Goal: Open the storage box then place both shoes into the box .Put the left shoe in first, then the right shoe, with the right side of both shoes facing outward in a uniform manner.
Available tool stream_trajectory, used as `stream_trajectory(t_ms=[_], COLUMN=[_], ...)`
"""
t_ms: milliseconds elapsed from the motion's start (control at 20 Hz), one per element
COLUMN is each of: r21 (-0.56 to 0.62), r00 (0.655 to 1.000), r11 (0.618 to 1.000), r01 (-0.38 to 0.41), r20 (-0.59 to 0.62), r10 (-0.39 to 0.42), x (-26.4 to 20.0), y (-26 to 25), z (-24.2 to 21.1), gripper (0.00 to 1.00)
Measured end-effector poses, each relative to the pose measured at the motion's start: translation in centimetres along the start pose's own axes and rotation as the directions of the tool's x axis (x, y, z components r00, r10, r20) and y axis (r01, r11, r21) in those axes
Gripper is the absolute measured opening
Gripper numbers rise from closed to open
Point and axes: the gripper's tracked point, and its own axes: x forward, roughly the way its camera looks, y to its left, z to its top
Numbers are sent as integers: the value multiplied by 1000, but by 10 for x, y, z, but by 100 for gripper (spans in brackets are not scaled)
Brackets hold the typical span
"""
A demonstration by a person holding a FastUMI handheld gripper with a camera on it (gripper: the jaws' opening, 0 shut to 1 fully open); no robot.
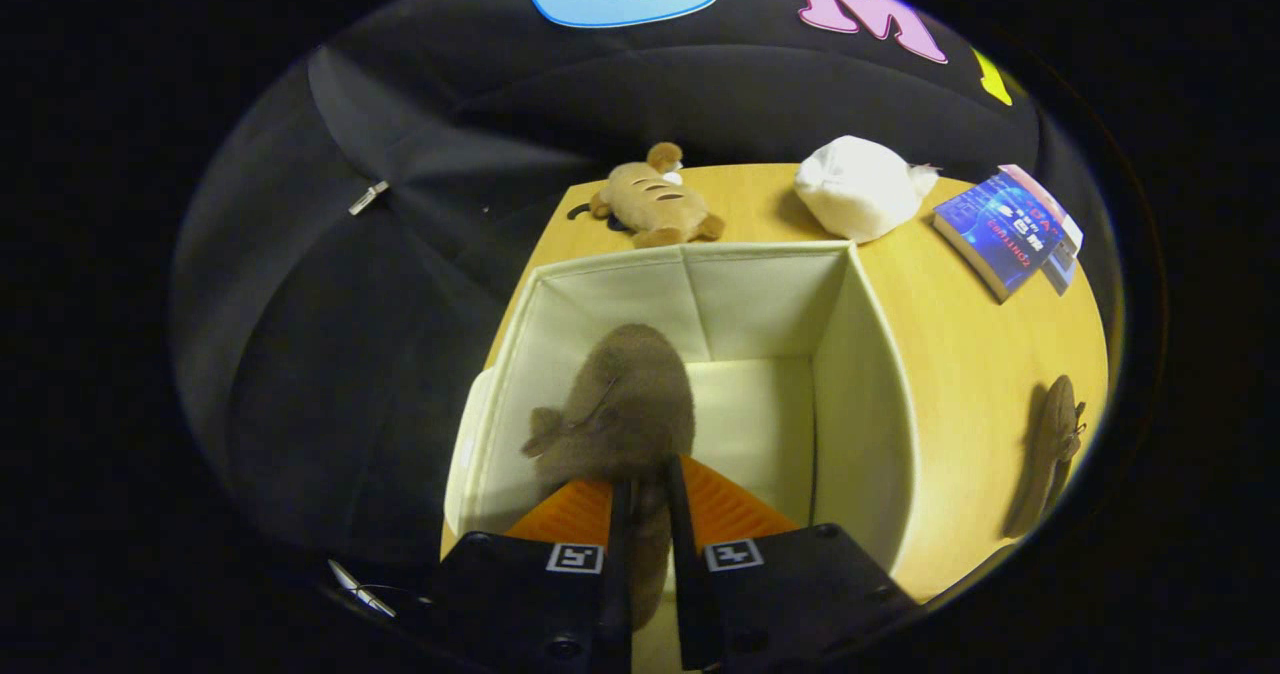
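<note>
Brown shoe [622, 416]: pinched at its heel between my gripper [648, 499] fingers, hanging inside the cream storage box [870, 374].
Second shoe [1052, 454]: lay on the table [960, 354], right of the box.

An open cream fabric storage box [760, 304] sits on the desk [960, 354]. One brown shoe [625, 404] hangs inside it (pinched in the gripper [650, 514]); the other brown shoe [1050, 454] lies on the desk beside the box.

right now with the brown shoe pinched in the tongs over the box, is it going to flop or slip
The brown shoe, clamped between the tongs, looks soft and fuzzy, so it will probably sag. The nap likely grips, so slipping seems unlikely. It hangs inside the fabric storage box, whose thin walls may flex if bumped.
</note>
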Motion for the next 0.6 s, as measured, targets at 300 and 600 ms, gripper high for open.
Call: stream_trajectory(t_ms=[300,600], r21=[-45,-132], r00=[998,987], r11=[997,982], r01=[-56,-135], r20=[23,73], r10=[57,145], x=[-10,-50], y=[12,14], z=[4,10], gripper=[98,98])
